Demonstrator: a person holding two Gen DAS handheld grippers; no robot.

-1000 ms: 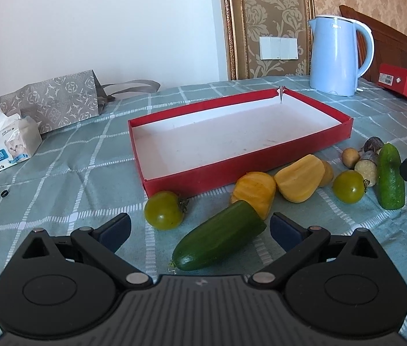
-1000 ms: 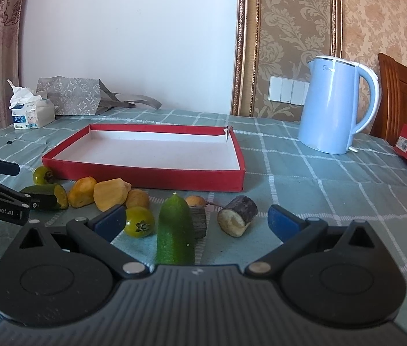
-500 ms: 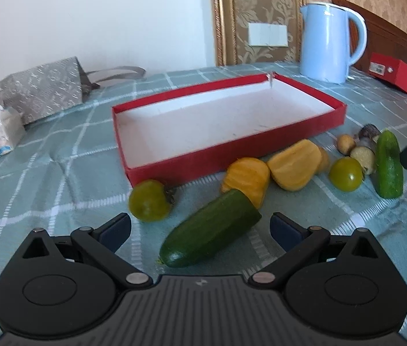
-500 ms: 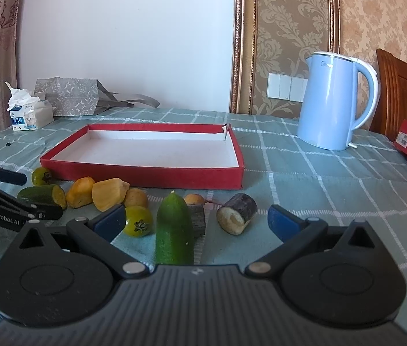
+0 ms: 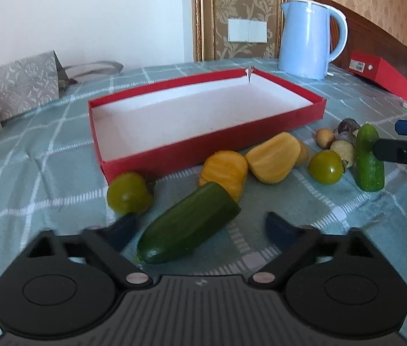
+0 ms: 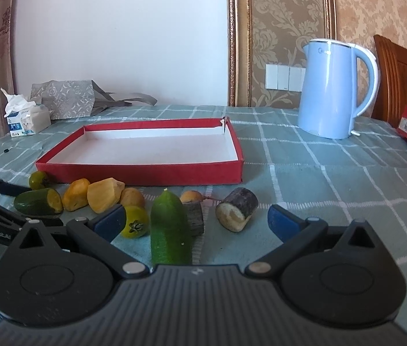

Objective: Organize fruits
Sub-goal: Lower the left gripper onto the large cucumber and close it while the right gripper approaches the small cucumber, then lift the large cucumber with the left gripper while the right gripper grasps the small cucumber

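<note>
Left gripper [image 5: 199, 229], black with blue pads, is closing its jaws around the dark green cut cucumber piece [image 5: 187, 223], but the pads do not press on it yet. In the left wrist view this piece lies slanted on the green checked tablecloth [image 5: 30, 158], just in front of the flat red cardboard box with a white inside [image 5: 212, 151]. Nothing is in the box. A round green tomato [image 5: 128, 192] sits just beside the left pad, and two yellow soft fruit pieces [image 5: 249, 164] lie behind the cucumber's cut end. I think the step is grabbing this piece. Next the jaws should squeeze it, lift it, and carry it over the red wall into the box. The skin looks smooth and shiny, so it may slip or roll.

In the right wrist view, the right gripper [image 6: 196, 220] has its jaws wide apart and holds nothing. A second green cucumber piece [image 6: 170, 227] lies between its pads, pointing away, touched by neither. A small green tomato [image 6: 135, 221] sits near the left pad, and a short brown stalk piece with a white cut end [image 6: 236, 209] lies toward the right pad. A light blue kettle [image 6: 334, 89] stands well behind.
</note>
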